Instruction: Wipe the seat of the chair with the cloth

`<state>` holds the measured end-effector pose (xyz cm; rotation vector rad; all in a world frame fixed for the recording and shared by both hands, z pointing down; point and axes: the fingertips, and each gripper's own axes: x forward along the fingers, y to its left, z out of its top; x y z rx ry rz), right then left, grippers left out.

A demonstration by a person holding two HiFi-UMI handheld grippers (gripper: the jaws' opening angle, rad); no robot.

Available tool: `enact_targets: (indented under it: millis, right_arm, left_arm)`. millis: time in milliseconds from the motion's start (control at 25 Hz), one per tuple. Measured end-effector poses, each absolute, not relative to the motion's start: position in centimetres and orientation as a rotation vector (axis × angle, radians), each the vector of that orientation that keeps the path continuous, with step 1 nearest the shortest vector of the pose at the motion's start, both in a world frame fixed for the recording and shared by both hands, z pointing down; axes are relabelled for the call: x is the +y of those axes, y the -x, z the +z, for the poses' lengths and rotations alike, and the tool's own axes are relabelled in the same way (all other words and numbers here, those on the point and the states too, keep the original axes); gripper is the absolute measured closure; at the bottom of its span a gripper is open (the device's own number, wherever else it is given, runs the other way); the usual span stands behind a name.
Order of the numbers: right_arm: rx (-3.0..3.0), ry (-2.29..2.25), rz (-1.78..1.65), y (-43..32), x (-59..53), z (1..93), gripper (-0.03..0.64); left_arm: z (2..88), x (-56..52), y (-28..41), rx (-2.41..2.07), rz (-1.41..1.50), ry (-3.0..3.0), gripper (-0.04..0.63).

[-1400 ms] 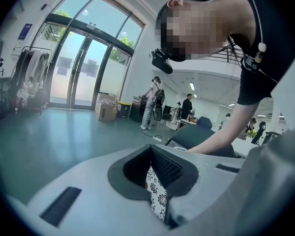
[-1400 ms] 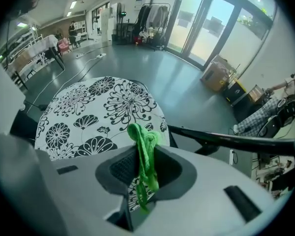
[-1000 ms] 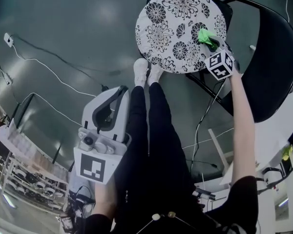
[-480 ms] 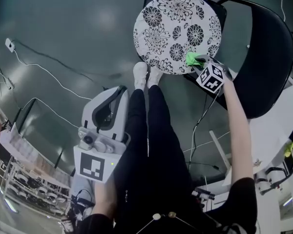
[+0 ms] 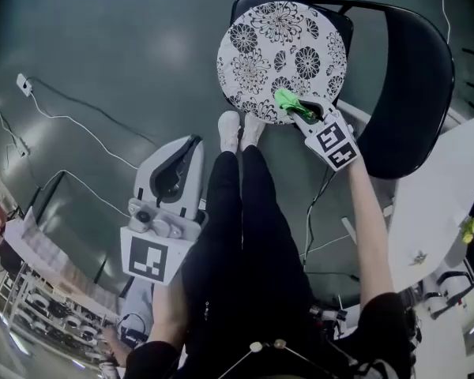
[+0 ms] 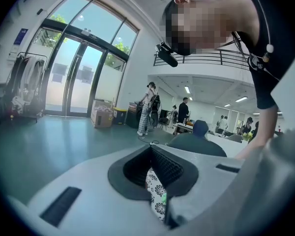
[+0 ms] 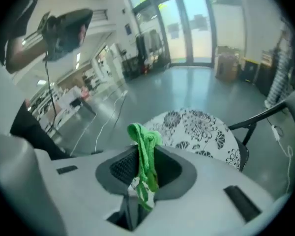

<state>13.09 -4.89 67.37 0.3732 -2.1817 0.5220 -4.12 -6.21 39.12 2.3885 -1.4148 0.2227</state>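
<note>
In the head view the chair's round black-and-white flowered seat lies ahead of the person's feet. My right gripper is at the seat's near edge, shut on a bright green cloth that rests on the cushion. The right gripper view shows the cloth bunched and pinched in the right gripper, with the seat just beyond. My left gripper hangs by the person's left leg, away from the chair. In its own view the left gripper is shut with nothing in it.
The chair's black backrest stands right of the seat. A white table fills the right side. White cables trail over the grey floor at the left. The person's white shoes stand next to the seat's near edge.
My right gripper has dragged the green cloth across the seat from its far right part to its near edge. The left gripper has stayed where it was.
</note>
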Motion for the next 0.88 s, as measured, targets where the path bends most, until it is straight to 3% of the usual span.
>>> enact_targets:
  millis: [240, 520, 880]
  right_arm:
    - [-2.590, -0.977, 0.769, -10.0, -7.3, 46.6, 0.531]
    - [-2.713, -1.481, 0.462, -10.7, -6.4, 25.0, 0.532]
    - [-2.674, -1.679, 0.235, -13.0, -0.4, 14.1, 0.532]
  left_arm:
    - [32.3, -6.6, 2.5, -1.365, 0.080, -2.455, 0.591]
    - [21.8, -4.9, 0.6, -1.266, 0.035, -2.650, 0.591]
    - [13.7, -2.2, -0.2, -1.198, -0.004, -2.759, 0.591]
